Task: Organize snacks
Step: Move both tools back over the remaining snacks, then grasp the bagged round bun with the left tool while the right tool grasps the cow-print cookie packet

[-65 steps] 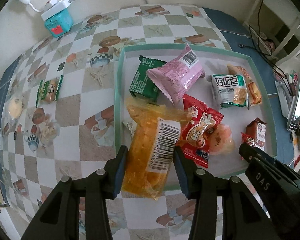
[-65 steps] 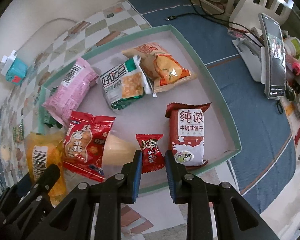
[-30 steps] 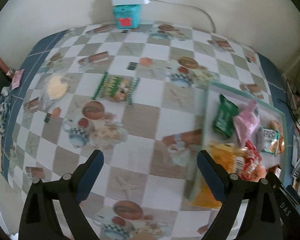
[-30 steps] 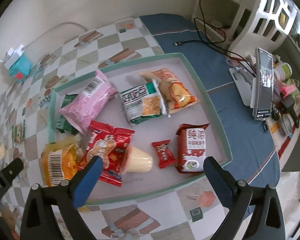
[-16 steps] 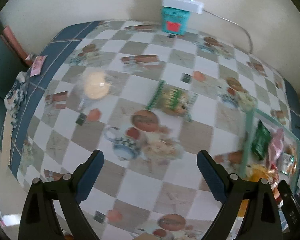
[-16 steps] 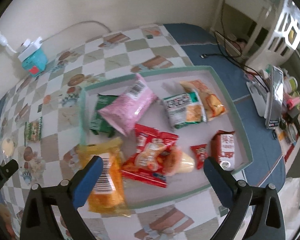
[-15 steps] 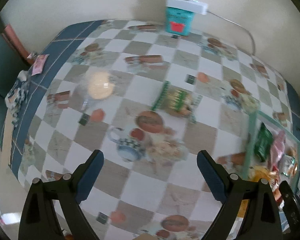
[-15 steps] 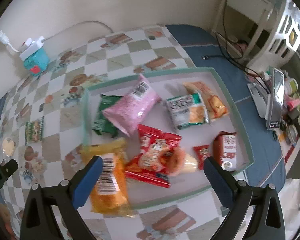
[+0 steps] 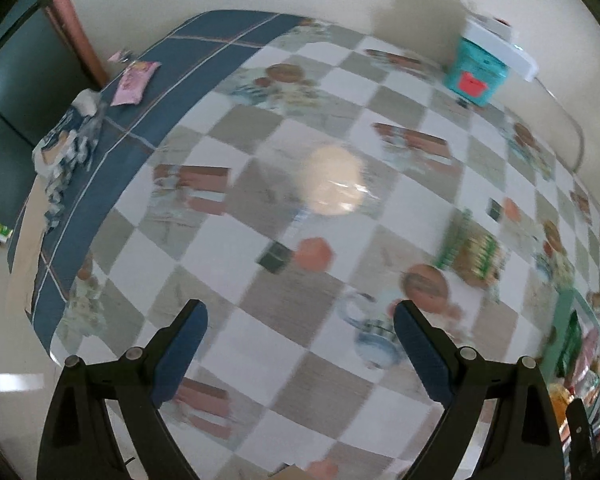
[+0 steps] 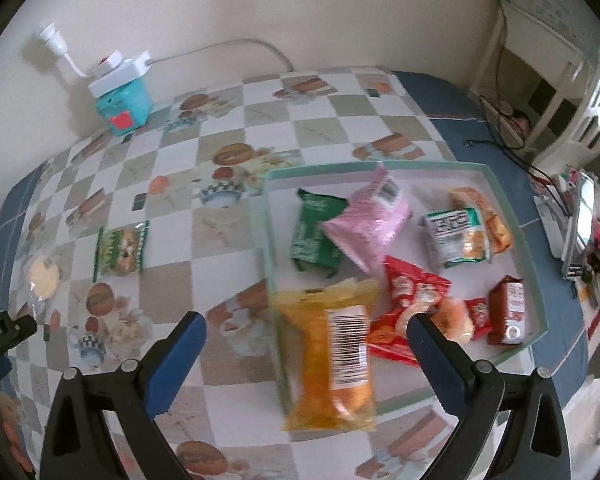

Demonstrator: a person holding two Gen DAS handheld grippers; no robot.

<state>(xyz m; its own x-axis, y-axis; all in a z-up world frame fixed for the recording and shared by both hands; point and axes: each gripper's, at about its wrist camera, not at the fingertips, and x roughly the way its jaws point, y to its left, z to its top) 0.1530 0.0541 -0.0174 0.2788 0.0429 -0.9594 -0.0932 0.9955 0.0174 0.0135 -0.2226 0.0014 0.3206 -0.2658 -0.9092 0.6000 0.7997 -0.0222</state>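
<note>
Orange snack bag (image 10: 332, 354) | barcode up | overhanging tray (image 10: 512, 354) rim

A table (image 10: 260, 128) covered in a checkered cloth with a blue border is standing against a plain cream wall (image 10: 300, 8). A white cable (image 10: 236, 46) is running along the wall. White furniture (image 10: 548, 80) is standing at the right, in soft daylight.

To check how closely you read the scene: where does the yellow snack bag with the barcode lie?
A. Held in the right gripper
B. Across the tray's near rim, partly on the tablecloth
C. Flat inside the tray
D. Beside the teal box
B: the yellow snack bag overhangs the tray rim onto the tablecloth.
</note>
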